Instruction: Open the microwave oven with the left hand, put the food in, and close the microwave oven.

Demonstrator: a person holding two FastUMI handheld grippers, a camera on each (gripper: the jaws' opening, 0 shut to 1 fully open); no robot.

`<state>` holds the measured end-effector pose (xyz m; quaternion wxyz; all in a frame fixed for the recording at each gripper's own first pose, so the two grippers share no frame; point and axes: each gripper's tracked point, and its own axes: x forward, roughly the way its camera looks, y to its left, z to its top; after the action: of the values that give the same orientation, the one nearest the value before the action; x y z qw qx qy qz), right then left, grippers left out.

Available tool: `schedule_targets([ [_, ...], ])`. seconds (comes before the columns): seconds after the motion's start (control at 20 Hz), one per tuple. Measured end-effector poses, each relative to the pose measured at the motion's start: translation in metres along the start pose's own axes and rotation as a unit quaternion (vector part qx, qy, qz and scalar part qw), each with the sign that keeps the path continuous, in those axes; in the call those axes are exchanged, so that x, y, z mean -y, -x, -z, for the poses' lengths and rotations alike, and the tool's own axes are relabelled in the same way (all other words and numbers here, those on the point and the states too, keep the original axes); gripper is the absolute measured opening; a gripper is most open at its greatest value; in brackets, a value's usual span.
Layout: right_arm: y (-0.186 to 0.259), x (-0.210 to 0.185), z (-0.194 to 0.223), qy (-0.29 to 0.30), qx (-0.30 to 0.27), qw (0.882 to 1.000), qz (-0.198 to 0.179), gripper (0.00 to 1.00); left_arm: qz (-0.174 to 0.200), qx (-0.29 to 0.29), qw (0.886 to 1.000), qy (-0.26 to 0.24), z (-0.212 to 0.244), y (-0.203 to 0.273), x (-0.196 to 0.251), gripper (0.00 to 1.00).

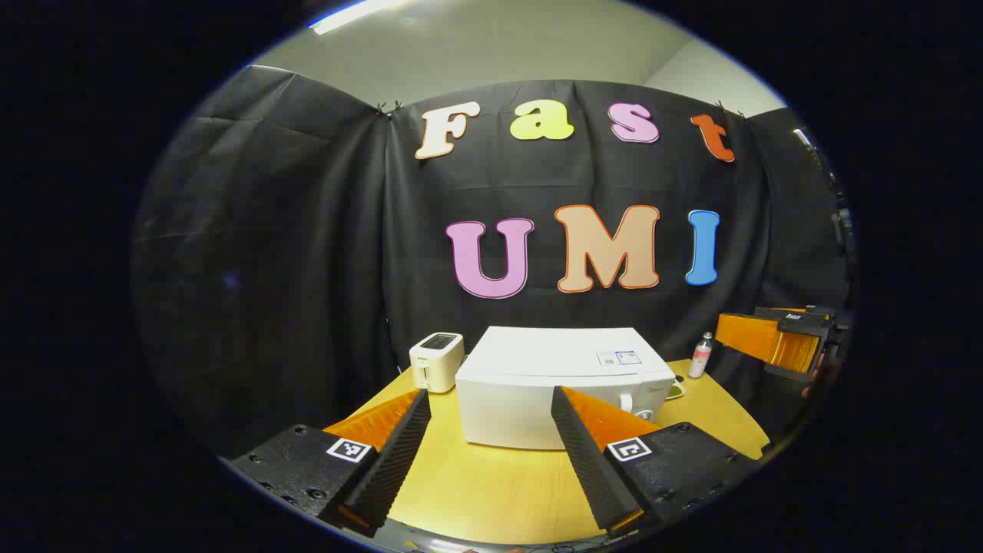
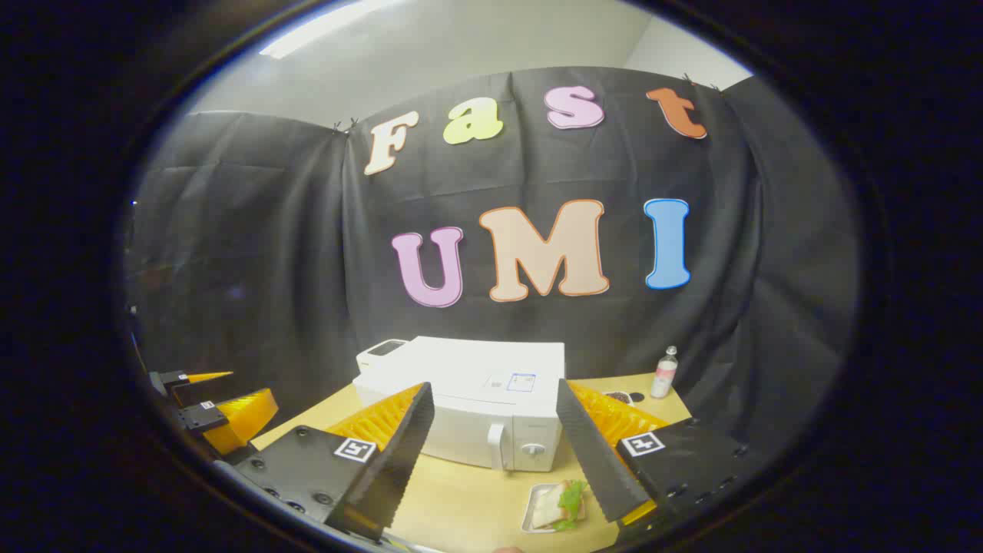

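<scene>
A white microwave (image 1: pixel 537 361) (image 2: pixel 461 376) stands shut on the round wooden table (image 1: pixel 491 484), its handle (image 2: pixel 498 447) and knob (image 2: pixel 532 448) at the front right. In front of it a sandwich with a green leaf lies on a small white tray (image 2: pixel 554 504). My left gripper (image 1: pixel 488 393) is open and empty, raised above the table short of the microwave. My right gripper (image 2: pixel 495 386) is open too, above the tray and short of the door. In the right gripper view the left gripper (image 2: pixel 211 407) is at the far left; in the left gripper view the right gripper (image 1: pixel 776 338) is at the far right.
A white toaster (image 1: pixel 436 361) (image 2: pixel 384 347) sits at the microwave's left rear corner. A small bottle (image 1: pixel 700 355) (image 2: pixel 665 372) stands at the back right of the table, with a small dark dish (image 2: pixel 626 397) near it. Black cloth walls close in behind.
</scene>
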<state>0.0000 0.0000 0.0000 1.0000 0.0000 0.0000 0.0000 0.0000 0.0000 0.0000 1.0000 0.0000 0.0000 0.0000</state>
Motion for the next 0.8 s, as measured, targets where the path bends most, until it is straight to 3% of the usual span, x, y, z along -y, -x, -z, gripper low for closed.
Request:
schedule_targets([
  [0.4,0.007,0.036,-0.002,-0.002,-0.007,1.000,0.024,0.92,-0.002,-0.025,0.999,0.034,0.012,-0.006,0.011,0.96],
  [0.45,0.007,0.042,-0.003,0.000,-0.007,1.000,0.031,0.99,-0.001,-0.028,0.999,0.037,0.014,-0.007,0.012,0.96],
  [0.5,0.008,0.048,-0.003,0.001,-0.006,0.999,0.037,0.92,-0.001,-0.030,0.999,0.040,0.015,-0.009,0.012,0.96],
  [0.8,0.002,0.055,-0.005,-0.004,-0.003,0.999,0.047,0.92,-0.005,-0.038,0.998,0.041,0.021,-0.016,0.012,0.96],
])
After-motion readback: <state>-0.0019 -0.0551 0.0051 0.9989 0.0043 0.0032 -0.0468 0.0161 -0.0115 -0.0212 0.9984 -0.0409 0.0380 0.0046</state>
